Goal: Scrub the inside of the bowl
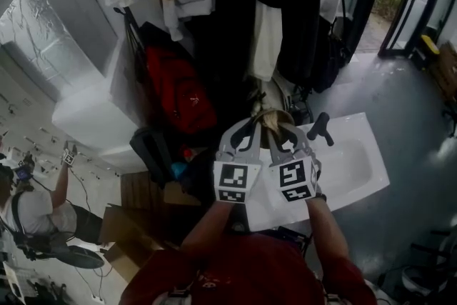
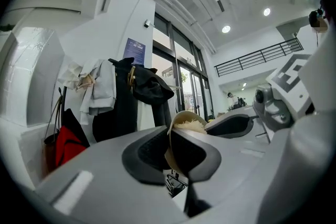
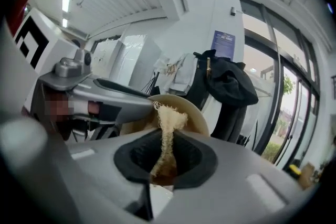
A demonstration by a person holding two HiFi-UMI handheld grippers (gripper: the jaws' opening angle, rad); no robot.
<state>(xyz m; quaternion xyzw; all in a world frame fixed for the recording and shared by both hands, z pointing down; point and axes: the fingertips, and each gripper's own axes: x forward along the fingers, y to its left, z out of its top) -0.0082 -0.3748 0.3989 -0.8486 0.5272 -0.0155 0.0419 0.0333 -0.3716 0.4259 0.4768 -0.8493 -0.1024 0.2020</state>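
Currently, a tan bowl (image 2: 186, 114) is being held up in the air near a white sink (image 1: 357, 153), with its wall being pinched between the nearly closed jaws of the left gripper (image 2: 170, 155). A pale fibrous scrubber (image 3: 168, 119) is being clamped in the right gripper (image 3: 165, 157), with its frayed end being pressed into the bowl's hollow. Scrubbing is being judged as under way rather than finished, though how clean the inside is cannot be told.
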